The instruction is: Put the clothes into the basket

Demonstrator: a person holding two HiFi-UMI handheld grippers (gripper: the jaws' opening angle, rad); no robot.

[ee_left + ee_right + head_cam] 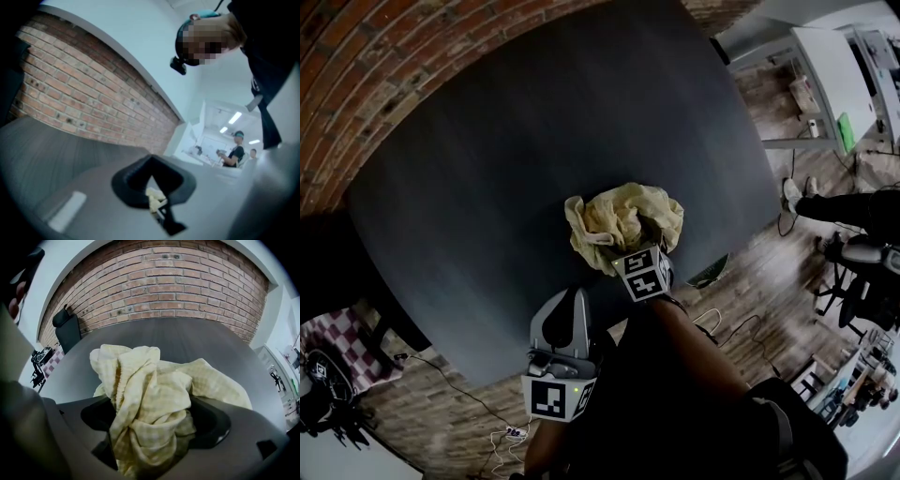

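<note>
A crumpled pale-yellow checked cloth [623,220] lies bunched on the dark round table [534,169], close to its near edge. My right gripper [637,255] reaches into the cloth's near side and is shut on it. In the right gripper view the cloth [145,399] fills the space between the jaws and rises above them. My left gripper [562,314] hangs by the table's near edge, lower left of the cloth and apart from it. Its jaws look closed [154,199], with a small pale-yellow scrap showing in the gap. No basket is in view.
A brick wall [159,282] stands behind the table, with a black chair [68,329] at its left. The wooden floor holds cables [502,433] and a checkered item [342,333]. To the right are a white desk [830,75] and a person's legs [848,208].
</note>
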